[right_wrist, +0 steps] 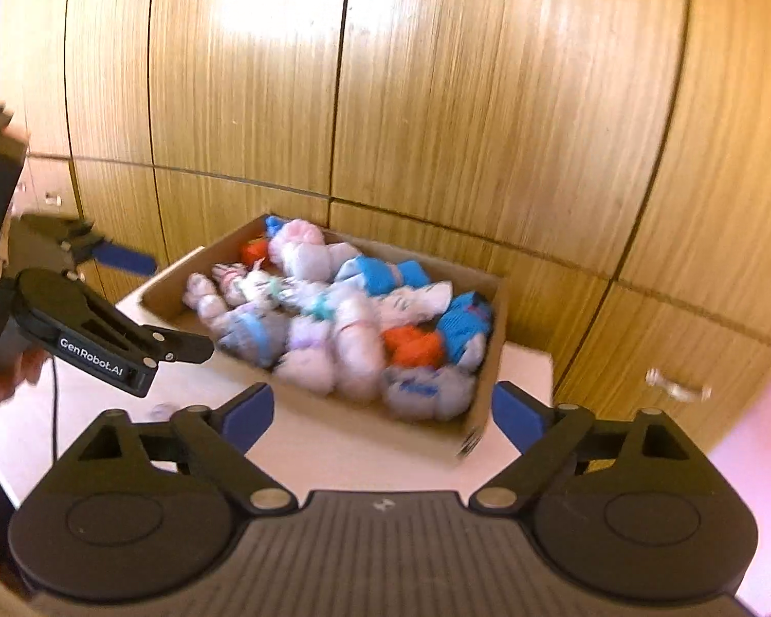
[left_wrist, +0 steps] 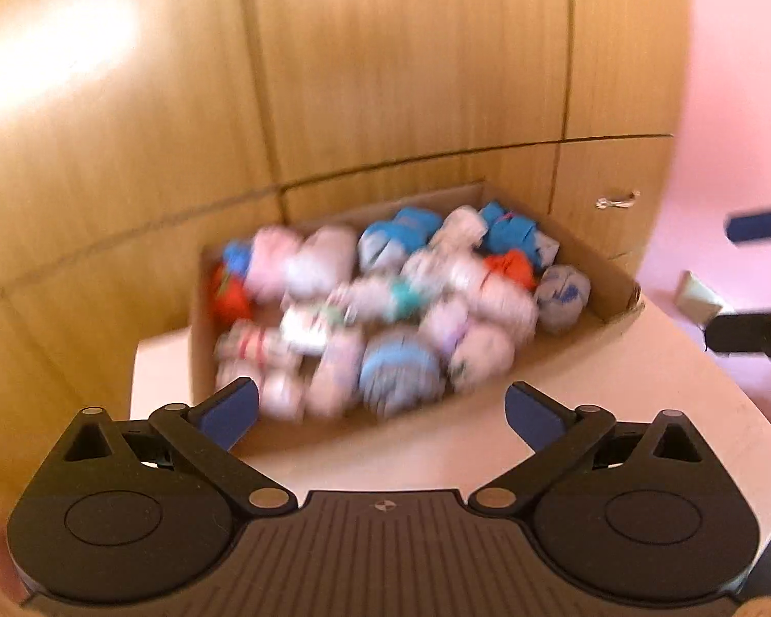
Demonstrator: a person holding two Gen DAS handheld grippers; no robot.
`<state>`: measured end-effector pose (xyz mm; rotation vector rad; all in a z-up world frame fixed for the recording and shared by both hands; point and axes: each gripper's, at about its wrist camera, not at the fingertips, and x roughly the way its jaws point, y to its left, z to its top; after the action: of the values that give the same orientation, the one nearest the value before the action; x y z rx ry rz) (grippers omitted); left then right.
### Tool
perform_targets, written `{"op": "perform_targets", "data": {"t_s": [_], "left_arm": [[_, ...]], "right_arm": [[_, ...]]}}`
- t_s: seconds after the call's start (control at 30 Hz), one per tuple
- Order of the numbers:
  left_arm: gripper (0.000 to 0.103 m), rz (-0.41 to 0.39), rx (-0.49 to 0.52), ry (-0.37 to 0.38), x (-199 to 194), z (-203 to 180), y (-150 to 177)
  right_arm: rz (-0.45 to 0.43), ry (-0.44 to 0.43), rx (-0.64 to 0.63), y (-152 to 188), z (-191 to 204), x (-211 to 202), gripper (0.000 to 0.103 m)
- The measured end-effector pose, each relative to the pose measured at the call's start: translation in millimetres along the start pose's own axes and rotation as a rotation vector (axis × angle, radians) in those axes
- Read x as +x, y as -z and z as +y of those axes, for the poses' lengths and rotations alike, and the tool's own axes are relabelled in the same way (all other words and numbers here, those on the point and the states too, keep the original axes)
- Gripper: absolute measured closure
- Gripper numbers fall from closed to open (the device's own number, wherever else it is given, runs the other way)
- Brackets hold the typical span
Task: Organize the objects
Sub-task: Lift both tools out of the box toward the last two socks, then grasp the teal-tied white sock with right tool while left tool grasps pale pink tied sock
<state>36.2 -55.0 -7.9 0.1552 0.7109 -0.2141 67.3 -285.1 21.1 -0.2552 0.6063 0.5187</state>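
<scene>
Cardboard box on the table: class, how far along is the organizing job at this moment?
Done: the cardboard box is packed with rolled sock bundles. In hand: nothing; the left gripper and right gripper are both open and empty above the table. Left: no loose bundles are clearly visible, though blur hides details.

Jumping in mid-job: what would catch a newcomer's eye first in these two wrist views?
First the open brown cardboard box on the pale tabletop, packed with rolled fabric bundles in white, blue and orange-red. Behind it stands a wall of wood-grain cabinet panels. Both the left gripper and right gripper stand open and empty in front of the box.
</scene>
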Motion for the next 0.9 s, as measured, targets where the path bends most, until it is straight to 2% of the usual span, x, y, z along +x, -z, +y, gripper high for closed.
{"op": "perform_targets", "data": {"t_s": [0.17, 0.37, 0.73, 0.9], "left_arm": [[0.001, 0.008, -0.102, -0.05, -16.1, -1.8, 45.1], [0.001, 0.002, -0.121, -0.099, -23.8, -9.4, 72.7], [0.001, -0.016, -0.127, -0.122, -28.0, -4.6, 80.8], [0.001, -0.014, -0.125, -0.121, -24.6, -5.2, 80.8]], "right_arm": [[-0.01, 0.026, 0.102, 39.3, 23.1, 1.1, 0.012], [-0.008, 0.079, 0.203, 72.1, 49.5, 18.1, 0.012], [0.011, 0.099, 0.275, 81.0, 71.8, 39.6, 0.018], [0.018, 0.12, 0.281, 82.2, 78.7, 46.7, 0.028]]}}
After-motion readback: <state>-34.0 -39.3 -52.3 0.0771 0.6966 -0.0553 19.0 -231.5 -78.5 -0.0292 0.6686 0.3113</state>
